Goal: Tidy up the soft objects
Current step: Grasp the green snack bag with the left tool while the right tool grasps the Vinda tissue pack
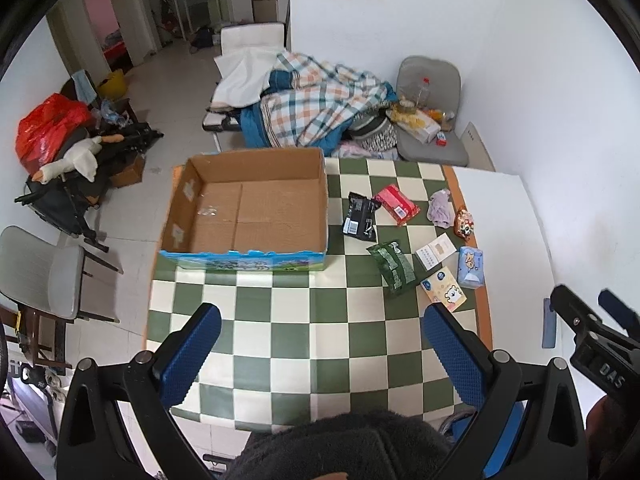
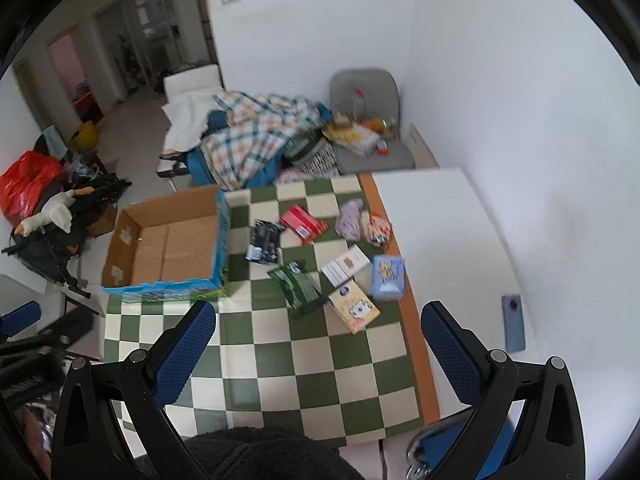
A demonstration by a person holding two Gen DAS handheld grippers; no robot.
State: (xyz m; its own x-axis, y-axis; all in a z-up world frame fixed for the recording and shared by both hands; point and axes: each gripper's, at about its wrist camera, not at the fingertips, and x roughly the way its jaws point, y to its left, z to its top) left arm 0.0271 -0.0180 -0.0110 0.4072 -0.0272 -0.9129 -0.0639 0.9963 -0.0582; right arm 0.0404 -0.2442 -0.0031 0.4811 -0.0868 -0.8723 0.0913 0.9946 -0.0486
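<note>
An open empty cardboard box [image 1: 256,208] [image 2: 168,244] stands on the green and white checked table [image 1: 312,332] [image 2: 312,364]. To its right lie soft packs: a black pouch [image 1: 360,216] [image 2: 264,242], a red pack [image 1: 397,204] [image 2: 303,224], a green pouch [image 1: 394,266] [image 2: 300,288], a lilac cloth [image 1: 440,208] [image 2: 350,218], a blue tissue pack [image 1: 471,267] [image 2: 387,277], a yellow tissue pack [image 1: 444,289] [image 2: 354,311] and a white pack [image 1: 436,251] [image 2: 346,265]. My left gripper [image 1: 320,352] is open and empty above the near table. My right gripper [image 2: 316,352] is open and empty too.
A small patterned pouch [image 1: 464,222] [image 2: 378,228] lies by the cloth. A phone [image 2: 513,322] lies on the white surface at the right. A bed with a plaid blanket [image 1: 312,104] and a grey chair [image 1: 430,112] stand behind the table. A grey chair [image 1: 44,276] stands left.
</note>
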